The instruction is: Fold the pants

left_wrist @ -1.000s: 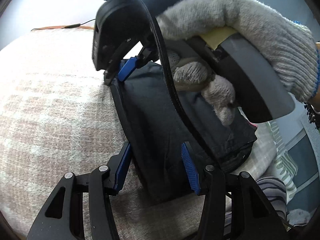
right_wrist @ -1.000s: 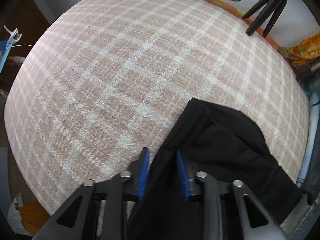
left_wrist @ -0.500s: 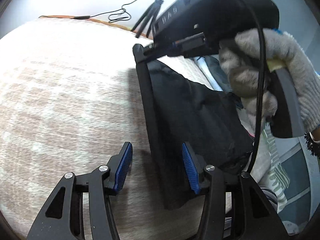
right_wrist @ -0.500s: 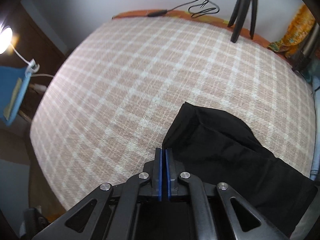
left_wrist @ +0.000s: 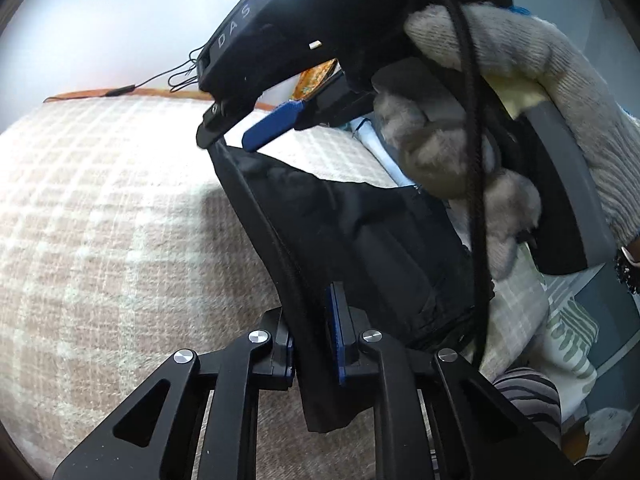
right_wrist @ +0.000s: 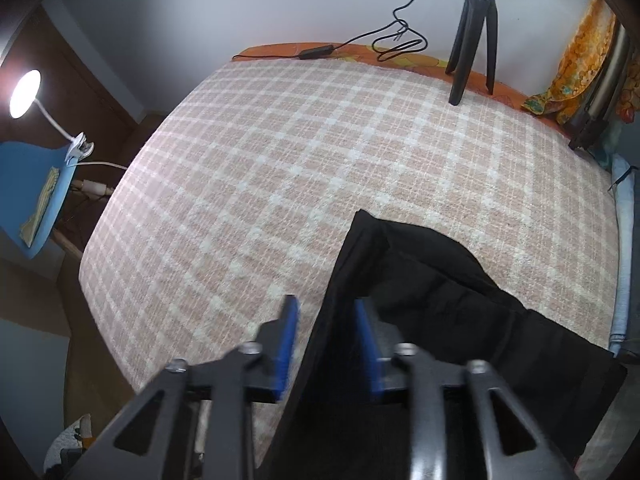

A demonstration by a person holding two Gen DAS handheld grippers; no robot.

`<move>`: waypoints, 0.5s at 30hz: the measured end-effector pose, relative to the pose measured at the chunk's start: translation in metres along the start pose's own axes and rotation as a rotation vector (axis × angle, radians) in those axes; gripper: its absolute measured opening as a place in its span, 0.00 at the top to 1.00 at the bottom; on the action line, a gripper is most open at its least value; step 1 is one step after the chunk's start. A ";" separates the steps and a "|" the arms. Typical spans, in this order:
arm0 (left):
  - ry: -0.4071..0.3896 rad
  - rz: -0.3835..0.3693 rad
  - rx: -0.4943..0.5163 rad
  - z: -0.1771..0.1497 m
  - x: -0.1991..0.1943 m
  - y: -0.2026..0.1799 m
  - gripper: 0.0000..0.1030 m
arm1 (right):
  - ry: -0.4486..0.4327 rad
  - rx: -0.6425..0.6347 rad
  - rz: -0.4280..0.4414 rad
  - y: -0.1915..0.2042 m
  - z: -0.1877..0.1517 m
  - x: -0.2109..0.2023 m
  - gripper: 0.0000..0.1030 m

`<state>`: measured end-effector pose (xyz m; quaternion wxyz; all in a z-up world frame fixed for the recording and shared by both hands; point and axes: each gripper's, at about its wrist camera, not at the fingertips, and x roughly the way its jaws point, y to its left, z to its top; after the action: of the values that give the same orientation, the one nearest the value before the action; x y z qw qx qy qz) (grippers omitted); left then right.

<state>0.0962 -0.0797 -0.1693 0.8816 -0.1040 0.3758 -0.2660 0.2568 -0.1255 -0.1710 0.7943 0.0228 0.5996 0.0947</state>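
Observation:
The black pants point(left_wrist: 360, 240) lie partly folded on the checked blanket, with one long edge lifted. My left gripper point(left_wrist: 314, 336) is closing and its blue pads press on that lifted edge near its lower end. Above it, a gloved hand point(left_wrist: 500, 60) holds my right gripper point(left_wrist: 228, 140), with the pants' upper corner at one fingertip. In the right wrist view the right gripper point(right_wrist: 326, 344) is opening. The pants point(right_wrist: 440, 320) edge runs between its blue pads point(right_wrist: 288, 344), and a gap shows on the left side.
The pink checked blanket point(right_wrist: 280, 160) covers the bed. A black tripod point(right_wrist: 474, 32) and a cable point(right_wrist: 396, 40) sit at the far edge, with orange cloth point(right_wrist: 576, 72) at the back right. A lamp point(right_wrist: 24, 92) and a blue chair point(right_wrist: 32, 200) stand left. Striped pillows point(left_wrist: 560, 320) lie right.
My left jaws went from wide apart to clamped on the pants' edge. My right gripper shut on the edge, rose with it, and now stands apart again.

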 end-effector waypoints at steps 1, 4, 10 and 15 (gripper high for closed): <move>-0.002 0.001 0.004 0.000 0.001 -0.001 0.88 | 0.002 -0.008 -0.006 0.000 -0.002 0.001 0.67; -0.010 0.006 0.022 0.000 0.002 -0.009 0.88 | 0.033 -0.002 -0.011 -0.003 -0.009 0.000 0.67; -0.008 0.012 0.067 0.001 0.006 -0.020 0.88 | 0.084 -0.001 -0.038 -0.006 -0.017 0.008 0.67; 0.006 0.011 0.097 0.004 0.012 -0.031 0.88 | 0.024 -0.013 -0.015 -0.013 -0.025 0.002 0.94</move>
<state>0.0945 -0.1123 -0.1621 0.8859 -0.0582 0.3658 -0.2794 0.2349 -0.1397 -0.1821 0.7878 0.0120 0.6087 0.0931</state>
